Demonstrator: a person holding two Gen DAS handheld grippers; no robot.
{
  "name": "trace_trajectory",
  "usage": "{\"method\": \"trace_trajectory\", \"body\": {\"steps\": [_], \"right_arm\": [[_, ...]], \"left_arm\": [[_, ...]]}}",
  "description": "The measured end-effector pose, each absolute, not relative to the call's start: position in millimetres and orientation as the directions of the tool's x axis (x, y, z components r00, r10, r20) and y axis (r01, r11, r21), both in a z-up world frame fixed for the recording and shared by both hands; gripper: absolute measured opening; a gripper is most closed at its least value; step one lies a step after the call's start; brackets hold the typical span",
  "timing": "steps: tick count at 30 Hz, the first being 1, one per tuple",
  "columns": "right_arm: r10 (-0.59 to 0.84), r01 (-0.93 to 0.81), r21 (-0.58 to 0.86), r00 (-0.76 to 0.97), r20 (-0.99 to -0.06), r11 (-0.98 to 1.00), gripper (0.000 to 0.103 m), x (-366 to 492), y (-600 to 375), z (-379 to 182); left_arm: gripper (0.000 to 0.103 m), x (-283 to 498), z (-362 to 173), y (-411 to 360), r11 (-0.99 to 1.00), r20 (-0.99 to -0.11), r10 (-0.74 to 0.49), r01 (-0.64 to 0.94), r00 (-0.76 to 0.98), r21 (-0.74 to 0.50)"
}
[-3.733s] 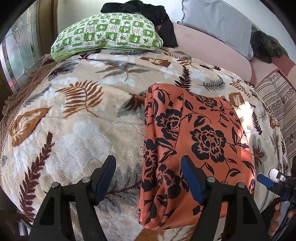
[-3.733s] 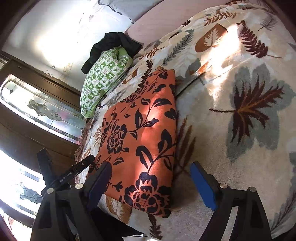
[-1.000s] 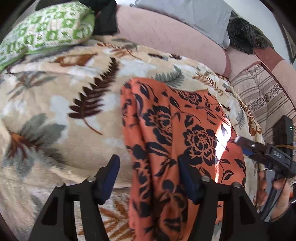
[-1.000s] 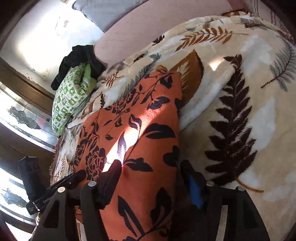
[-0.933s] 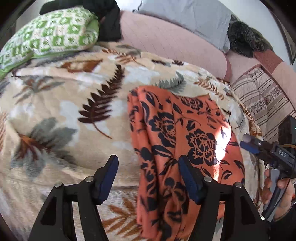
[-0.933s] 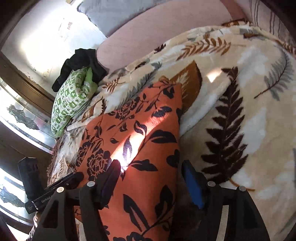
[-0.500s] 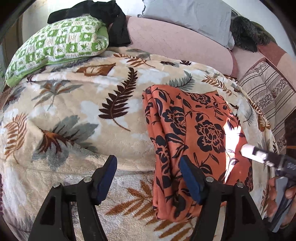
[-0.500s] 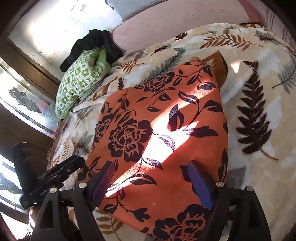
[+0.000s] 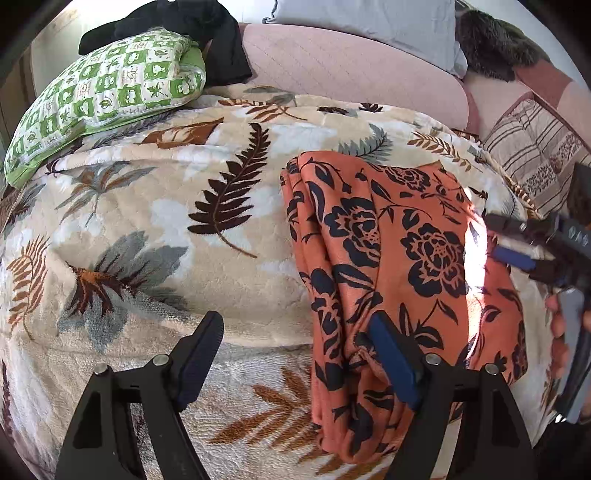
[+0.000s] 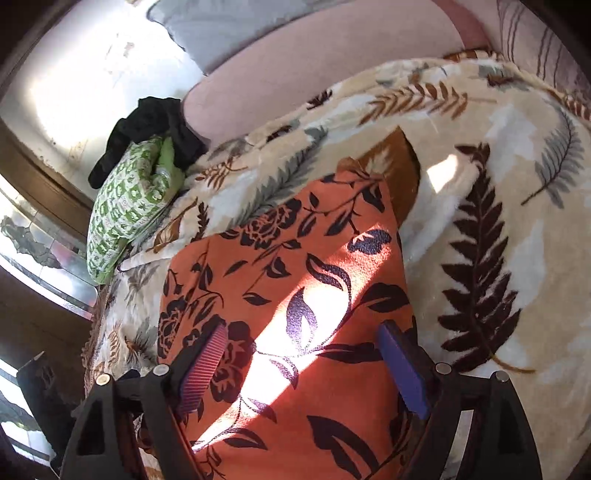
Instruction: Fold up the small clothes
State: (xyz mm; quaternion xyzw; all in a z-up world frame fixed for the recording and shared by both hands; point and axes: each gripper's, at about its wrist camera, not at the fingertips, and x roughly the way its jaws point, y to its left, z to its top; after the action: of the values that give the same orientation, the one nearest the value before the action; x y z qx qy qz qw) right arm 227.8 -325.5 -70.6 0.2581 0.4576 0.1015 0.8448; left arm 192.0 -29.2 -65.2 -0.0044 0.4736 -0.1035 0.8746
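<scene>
Both grippers have pulled back from the cloth (image 9: 399, 258). Left gripper (image 9: 295, 354) and right gripper (image 10: 303, 363) are opening, holding nothing. It lies folded on the blanket (image 9: 184, 221).

A cream plush blanket (image 9: 221, 229) printed with brown, rust and grey fern leaves is covering the bed and taking up most of both views. A green-and-white checked pillow (image 9: 107, 92) is lying at its far left corner, and a black garment (image 9: 207, 33) is draping over the pillow's top edge and hanging down its right side. Behind the blanket a long pink bolster (image 9: 351, 74) is running across the head of the bed, with a grey pillow (image 9: 369, 18) leaning above it. A dark furry cushion (image 9: 495, 48) is sitting at the far right, and a striped beige cover (image 9: 535, 155) is lying below it. Patterned glass panels (image 10: 33, 243) in a dark wooden frame are showing at the left of the right wrist view.
</scene>
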Motion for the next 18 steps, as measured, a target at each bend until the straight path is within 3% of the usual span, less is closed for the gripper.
{"method": "trace_trajectory", "body": {"steps": [5,9,14,18], "right_arm": [[0.417,0.005,0.539,0.628,-0.657,0.842,0.088,233.5,-323.0,-40.1],[0.360,0.053,0.459,0.542,-0.759,0.887,0.094,252.5,-316.3,-74.1],[0.348,-0.023,0.418,0.596,-0.724,0.908,0.094,200.7,-301.3,-35.5],[0.247,-0.051,0.290,0.676,-0.694,0.956,0.103,129.0,-287.3,1.6]], "left_arm": [[0.082,189.9,-53.6,-24.2,0.976,-0.804,-0.209,0.163,0.556,-0.141],[0.082,182.1,-55.4,-28.3,0.978,-0.822,-0.192,0.174,0.536,-0.115],[0.084,143.9,-30.6,-21.8,0.985,-0.779,-0.160,0.152,0.607,-0.084],[0.092,108.1,-15.0,-19.5,0.991,-0.760,-0.107,0.127,0.641,-0.033]]}}
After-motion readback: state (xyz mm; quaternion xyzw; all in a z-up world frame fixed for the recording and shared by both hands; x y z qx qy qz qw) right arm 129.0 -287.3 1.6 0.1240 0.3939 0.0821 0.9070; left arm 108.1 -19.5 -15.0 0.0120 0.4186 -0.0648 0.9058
